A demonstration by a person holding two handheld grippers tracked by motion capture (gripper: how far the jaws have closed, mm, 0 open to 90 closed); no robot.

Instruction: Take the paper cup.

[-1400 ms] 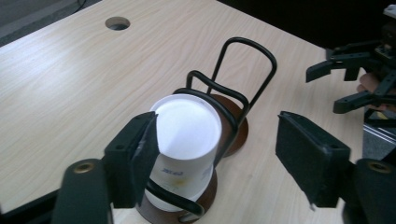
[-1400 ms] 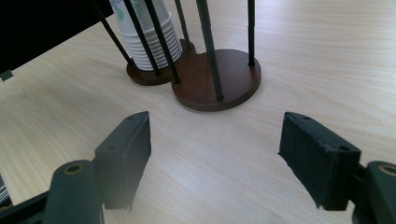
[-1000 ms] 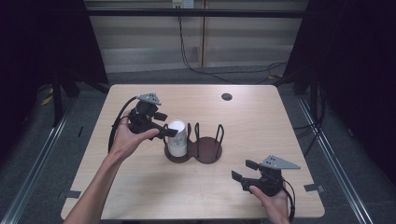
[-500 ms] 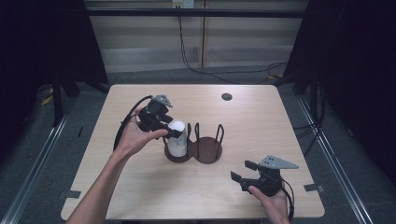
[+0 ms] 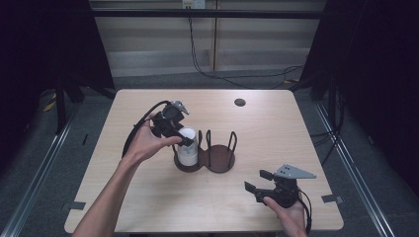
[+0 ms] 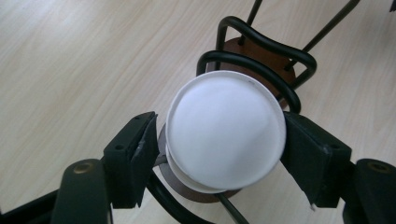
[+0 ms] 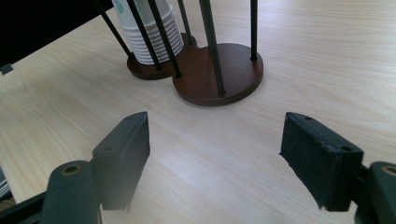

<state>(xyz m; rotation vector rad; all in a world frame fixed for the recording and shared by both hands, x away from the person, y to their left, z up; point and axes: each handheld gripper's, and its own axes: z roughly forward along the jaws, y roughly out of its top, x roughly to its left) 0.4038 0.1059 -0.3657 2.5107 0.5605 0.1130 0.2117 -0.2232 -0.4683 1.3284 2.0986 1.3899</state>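
- Two tongs are over the light wooden desk (image 5: 148, 207), one in each hand of the person whose forearms come in from the 6 o'clock edge.
- Nearest, at about 5 o'clock, the right tongs (image 5: 253, 180) sit low over the desk; in the right gripper view (image 7: 215, 149) their jaws stand apart with only bare wood between them, grasping nothing.
- Toward the middle stands a dark wire holder (image 5: 220, 158) with two round brown bases side by side; its right-hand bay, toward 3 o'clock, has no cups in it.
- In the holder's 9 o'clock bay stands a stack of white paper cups (image 5: 188, 148), upright between the black wire loops.
- The left tongs (image 5: 185, 138) reach down onto the top of that stack from 10 o'clock. Their jaws have just been closing, and in the left gripper view (image 6: 217, 149) the top cup's round white bottom (image 6: 226, 130) lies between them: the right jaw touches the rim, the left stands just off it, so not yet clenched.
- Farthest, near 1 o'clock, a small dark round spot (image 5: 240, 102) marks the desk.
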